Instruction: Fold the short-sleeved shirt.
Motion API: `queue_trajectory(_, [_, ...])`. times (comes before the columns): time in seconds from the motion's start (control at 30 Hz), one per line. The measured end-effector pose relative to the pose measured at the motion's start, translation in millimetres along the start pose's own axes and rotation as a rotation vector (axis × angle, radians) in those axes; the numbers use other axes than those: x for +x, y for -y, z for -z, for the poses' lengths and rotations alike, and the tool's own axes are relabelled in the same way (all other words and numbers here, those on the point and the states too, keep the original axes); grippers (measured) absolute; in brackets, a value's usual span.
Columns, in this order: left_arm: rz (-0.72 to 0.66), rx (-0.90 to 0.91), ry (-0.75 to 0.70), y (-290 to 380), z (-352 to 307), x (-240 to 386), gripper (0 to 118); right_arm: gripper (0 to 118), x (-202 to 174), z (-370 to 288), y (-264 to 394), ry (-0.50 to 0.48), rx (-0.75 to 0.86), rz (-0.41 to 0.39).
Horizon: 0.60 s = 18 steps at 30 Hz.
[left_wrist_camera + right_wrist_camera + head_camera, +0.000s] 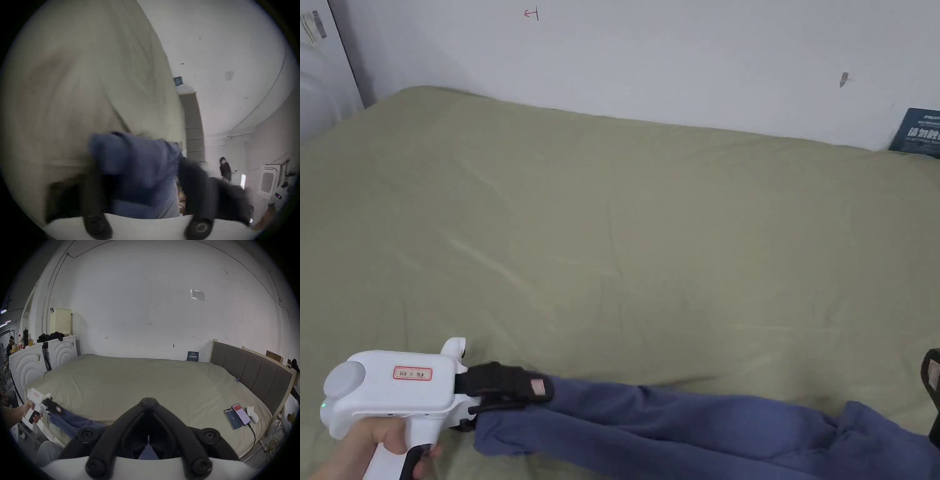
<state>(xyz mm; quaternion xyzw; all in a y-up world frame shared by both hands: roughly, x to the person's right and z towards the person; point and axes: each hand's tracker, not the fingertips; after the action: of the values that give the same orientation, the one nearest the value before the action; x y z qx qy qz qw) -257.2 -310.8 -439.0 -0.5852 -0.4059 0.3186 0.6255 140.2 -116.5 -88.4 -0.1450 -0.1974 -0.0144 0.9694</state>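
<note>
We see the blue shirt (700,425) bunched along the bed (625,237) at 6 o'clock; left gripper (540,387) jaws pinch its end, right gripper (148,400) jaws pressed together

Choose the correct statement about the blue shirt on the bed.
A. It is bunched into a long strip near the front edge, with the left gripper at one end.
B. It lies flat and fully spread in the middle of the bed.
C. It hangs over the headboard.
A: the blue shirt stretches as a rumpled strip along the near edge of the bed, and the left gripper is at its left end.
</note>
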Motion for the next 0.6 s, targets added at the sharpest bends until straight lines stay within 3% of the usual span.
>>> queue_trajectory(0.07, [0.035,-0.038,-0.120,4.3,9.9,-2.0,13,1,0.9,-1.3,1.0,-0.004,-0.002,0.001])
queue_trajectory(0.13, [-0.022,-0.003,-0.016,5.1,0.6,-3.4,12,1,1.9,-3.4,0.8,-0.006,-0.002,-0.005])
queue_trajectory(0.6, [0.023,0.176,-0.229,23.3,-130.4,19.9,11,1,17.2,-16.7,-7.6,-0.035,0.055,0.028])
